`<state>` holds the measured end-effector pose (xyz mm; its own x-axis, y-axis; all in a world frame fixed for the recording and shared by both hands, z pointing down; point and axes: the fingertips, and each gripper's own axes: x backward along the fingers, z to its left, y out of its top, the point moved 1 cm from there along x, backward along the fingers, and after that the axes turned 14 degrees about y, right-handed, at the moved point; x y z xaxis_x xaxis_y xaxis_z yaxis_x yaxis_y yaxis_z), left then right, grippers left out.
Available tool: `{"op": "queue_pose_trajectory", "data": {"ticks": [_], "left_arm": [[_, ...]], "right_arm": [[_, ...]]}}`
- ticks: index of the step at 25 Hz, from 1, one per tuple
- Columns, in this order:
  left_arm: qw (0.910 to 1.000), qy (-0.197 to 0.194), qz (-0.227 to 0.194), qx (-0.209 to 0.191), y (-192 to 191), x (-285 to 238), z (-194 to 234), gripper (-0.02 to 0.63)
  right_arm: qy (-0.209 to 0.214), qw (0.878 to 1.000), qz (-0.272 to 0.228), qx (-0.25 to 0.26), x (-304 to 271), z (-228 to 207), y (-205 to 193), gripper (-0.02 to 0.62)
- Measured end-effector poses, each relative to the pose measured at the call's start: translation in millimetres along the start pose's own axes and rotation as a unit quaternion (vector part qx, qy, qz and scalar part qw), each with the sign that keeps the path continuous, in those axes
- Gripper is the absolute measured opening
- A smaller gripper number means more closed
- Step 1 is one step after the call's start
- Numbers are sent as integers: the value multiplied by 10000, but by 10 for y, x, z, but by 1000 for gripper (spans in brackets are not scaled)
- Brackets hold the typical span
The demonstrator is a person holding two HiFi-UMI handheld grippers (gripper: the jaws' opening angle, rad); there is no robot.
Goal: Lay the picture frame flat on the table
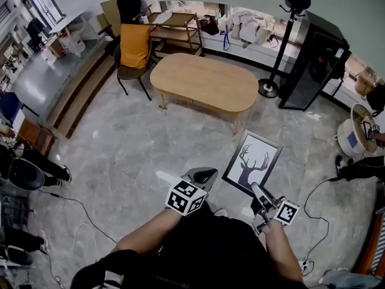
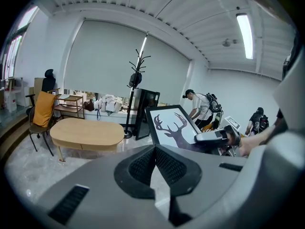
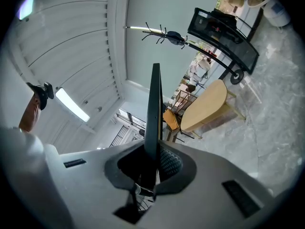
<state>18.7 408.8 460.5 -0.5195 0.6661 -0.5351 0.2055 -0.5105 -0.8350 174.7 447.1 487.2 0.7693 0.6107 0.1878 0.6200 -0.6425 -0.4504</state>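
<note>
The picture frame point(image 1: 252, 161), black-rimmed with a dark antlered deer on white, hangs tilted above the marble floor, well short of the oval wooden table point(image 1: 204, 80). My right gripper point(image 1: 260, 192) is shut on its lower right edge. In the right gripper view the frame point(image 3: 153, 109) stands edge-on between the pads, with the table point(image 3: 209, 104) beyond it. My left gripper point(image 1: 201, 175) floats just left of the frame, shut and empty. In the left gripper view the frame point(image 2: 174, 128) and the right gripper point(image 2: 214, 137) lie to the right, and the table point(image 2: 86, 130) to the left.
A chair with an orange cover point(image 1: 133, 47) stands at the table's far left end, with a wooden shelf point(image 1: 174, 29) behind it. A coat stand point(image 1: 271, 86) and a black cabinet point(image 1: 313, 65) stand at the right. Cables point(image 1: 316, 200) cross the floor. People sit at both edges.
</note>
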Motion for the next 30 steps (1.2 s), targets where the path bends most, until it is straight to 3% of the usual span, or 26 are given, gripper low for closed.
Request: {"op": "queue_pose_trajectory", "data": {"ticks": [15,22,30], "left_arm": [[9983,-284,493,-88,1,-612,253,0],[9970,-648,413,-74,552,-1402,673,0],[9984,-518,243,49,1265,-1934,1754,0]], "right_arm": [[-153,9992,-293,-202,-366,-458,363,32],[-651,9969,-151,-417,-800,-951,769,32],[-476,9988,106,96,-2103,-1179,1640,32]]}}
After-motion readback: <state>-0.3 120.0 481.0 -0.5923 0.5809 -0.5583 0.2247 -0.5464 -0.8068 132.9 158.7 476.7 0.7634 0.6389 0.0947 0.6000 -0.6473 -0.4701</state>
